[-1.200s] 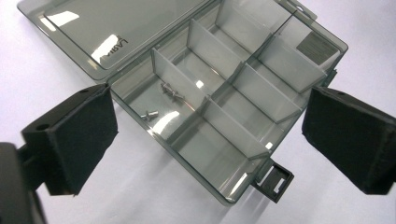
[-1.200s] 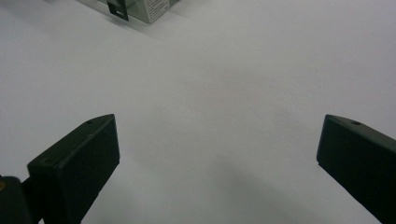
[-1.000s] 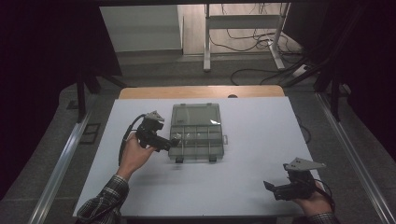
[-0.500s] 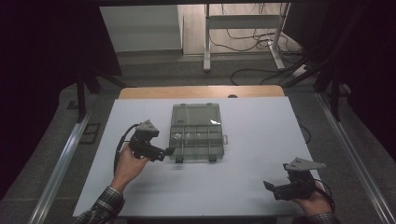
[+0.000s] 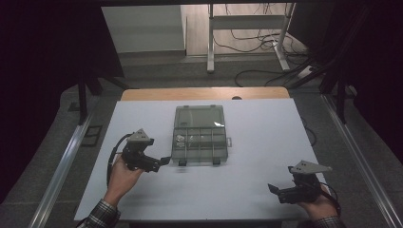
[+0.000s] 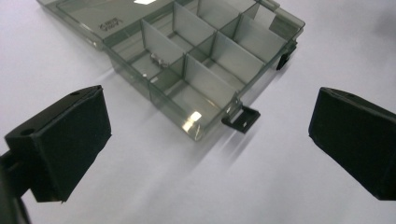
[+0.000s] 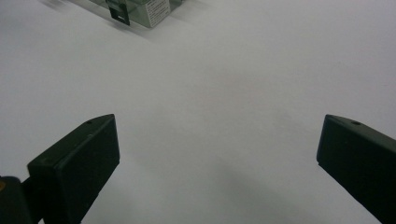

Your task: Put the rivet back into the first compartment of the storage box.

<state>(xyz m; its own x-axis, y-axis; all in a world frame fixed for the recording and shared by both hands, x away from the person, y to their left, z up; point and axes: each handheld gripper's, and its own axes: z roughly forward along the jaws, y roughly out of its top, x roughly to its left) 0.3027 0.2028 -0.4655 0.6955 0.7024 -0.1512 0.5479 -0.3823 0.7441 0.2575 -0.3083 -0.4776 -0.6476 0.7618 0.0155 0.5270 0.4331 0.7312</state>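
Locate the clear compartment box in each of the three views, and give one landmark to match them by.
High view: the compartment box lies open at the middle of the white table, just right of the left gripper.
Left gripper view: it fills the upper middle, beyond the open jaws.
Right gripper view: one corner shows at the top edge, left of centre.
Shared landmark: the black latch on the box's near edge.

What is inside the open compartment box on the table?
The compartment box lies open, lid folded back. One compartment near its left side holds a few small metallic pieces; what they are is too small to tell. The other compartments visible look empty.
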